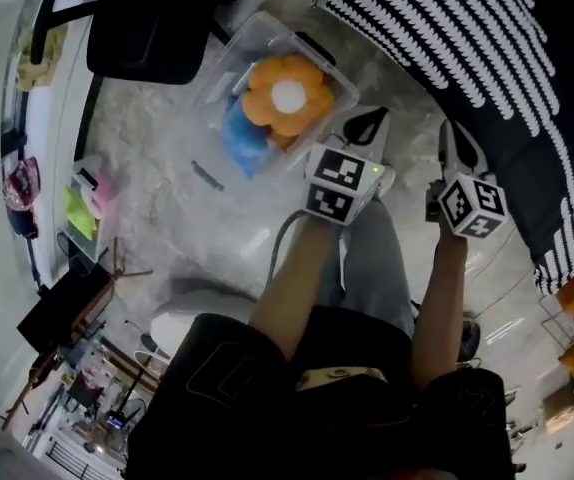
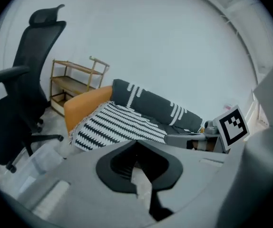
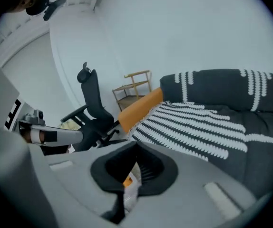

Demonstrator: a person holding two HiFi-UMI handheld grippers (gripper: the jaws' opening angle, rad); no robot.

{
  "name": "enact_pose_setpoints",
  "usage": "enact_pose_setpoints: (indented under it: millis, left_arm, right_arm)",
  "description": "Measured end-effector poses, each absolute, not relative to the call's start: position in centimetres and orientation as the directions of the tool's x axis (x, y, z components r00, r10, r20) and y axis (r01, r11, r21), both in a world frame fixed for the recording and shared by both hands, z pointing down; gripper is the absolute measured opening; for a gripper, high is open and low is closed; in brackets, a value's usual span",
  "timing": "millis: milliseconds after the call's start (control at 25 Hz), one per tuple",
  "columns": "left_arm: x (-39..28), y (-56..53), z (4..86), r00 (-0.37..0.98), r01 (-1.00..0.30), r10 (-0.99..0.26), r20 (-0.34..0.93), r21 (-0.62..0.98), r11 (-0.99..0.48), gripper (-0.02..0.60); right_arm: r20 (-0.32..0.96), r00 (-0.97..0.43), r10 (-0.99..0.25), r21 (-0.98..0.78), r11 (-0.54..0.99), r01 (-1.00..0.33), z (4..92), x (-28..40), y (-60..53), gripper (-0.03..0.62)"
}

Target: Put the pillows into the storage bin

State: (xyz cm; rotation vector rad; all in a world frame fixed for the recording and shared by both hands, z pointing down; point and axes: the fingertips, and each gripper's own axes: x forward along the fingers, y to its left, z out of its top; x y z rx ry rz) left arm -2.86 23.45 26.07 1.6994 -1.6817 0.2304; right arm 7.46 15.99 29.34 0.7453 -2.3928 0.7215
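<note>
Two pillows (image 1: 285, 98) in storage bin (image 1: 341, 76) | mottled floor (image 1: 167, 213) | office chair (image 1: 147, 28) | striped sofa (image 1: 447, 28)

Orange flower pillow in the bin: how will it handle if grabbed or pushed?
Probably soft and light: the orange flower pillow looks plump, with rounded petals, so a pinch would likely sink in. It is unlikely to roll, since it lies face up, partly over the blue pillow inside the clear storage bin. Pushed, it would likely squash against the bin wall rather than slide.
</note>
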Motion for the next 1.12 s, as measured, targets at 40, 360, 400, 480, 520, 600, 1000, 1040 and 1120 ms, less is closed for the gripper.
enact_pose_setpoints:
  millis: [40,360,400,480,520,600,1000,1040,1120]
  left_arm:
    - [-2.3,22.0,24.9,0.142,-0.932,-0.804,0.578,0.351,0.088,0.009]
    - [8.3,13.0,12.5,0.215,-0.955,-0.881,0.421,0.279,-0.100,0.009]
    - [9.6,12.5,10.8,0.216,-0.958,-0.890,0.403,0.262,-0.114,0.009]
    - [11.5,12.1,7.6,0.195,-0.968,-0.905,0.378,0.221,-0.116,0.009]
    - [12.1,12.0,6.1,0.179,-0.974,-0.911,0.371,0.199,-0.110,0.009]
    - [13.0,11.8,3.7,0.151,-0.982,-0.921,0.359,0.157,-0.100,0.009]
    - [17.8,9.6,-8.0,0.192,-0.981,-0.971,0.141,0.041,-0.188,0.009]
    - [18.0,9.5,-8.8,0.204,-0.979,-0.971,0.122,0.045,-0.200,0.009]
    - [18.0,9.5,-10.2,0.216,-0.976,-0.972,0.090,0.054,-0.212,0.009]
  right_arm:
    - [0.601,-0.706,-0.376,-0.329,0.688,-0.647,28.2,8.3,15.0,0.003]
    - [0.523,-0.548,-0.653,-0.194,0.534,-0.823,17.5,20.9,9.1,0.003]
    - [0.516,-0.527,-0.675,-0.162,0.527,-0.834,16.1,22.4,8.7,0.003]
    - [0.498,-0.501,-0.708,-0.148,0.500,-0.853,13.2,25.2,8.3,0.003]
    - [0.486,-0.491,-0.723,-0.150,0.485,-0.862,11.7,26.4,8.3,0.003]
    - [0.452,-0.474,-0.756,-0.141,0.464,-0.874,8.8,28.3,7.9,0.003]
    - [0.203,-0.383,-0.901,-0.039,0.384,-0.923,-6.9,37.9,6.8,0.003]
    - [0.186,-0.372,-0.909,-0.033,0.373,-0.927,-7.9,38.4,6.9,0.003]
    - [0.155,-0.360,-0.920,-0.025,0.360,-0.933,-9.4,38.8,7.1,0.003]
